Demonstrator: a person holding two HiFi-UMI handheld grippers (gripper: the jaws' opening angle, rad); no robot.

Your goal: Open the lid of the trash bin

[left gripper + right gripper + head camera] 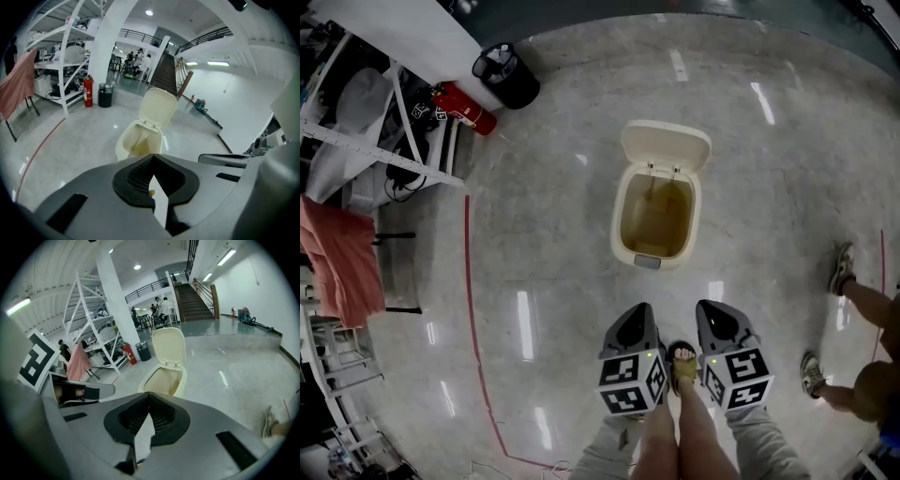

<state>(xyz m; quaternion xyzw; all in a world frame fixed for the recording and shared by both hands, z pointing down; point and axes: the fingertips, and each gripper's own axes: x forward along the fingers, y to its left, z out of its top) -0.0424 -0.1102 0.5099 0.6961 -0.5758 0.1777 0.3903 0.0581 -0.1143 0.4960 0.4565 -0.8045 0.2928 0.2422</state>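
A cream trash bin [622,225] stands on the pale floor with its lid [666,146] swung up and back, so the yellowish inside shows. Both grippers hang well short of it, side by side above the person's legs. My left gripper [637,312] is shut with nothing in it, and my right gripper [713,308] is shut and empty too. In the left gripper view the bin [127,139] and its raised lid [158,106] lie straight beyond the closed left gripper [152,159]. In the right gripper view the bin [151,376] and lid [169,345] sit beyond the closed right gripper [149,397].
A black waste basket [508,75] and a red fire extinguisher [467,108] stand at the far left beside white shelving [394,141] with a pink cloth [342,262]. A red line [471,281] runs along the floor. Another person's feet [842,267] are at the right.
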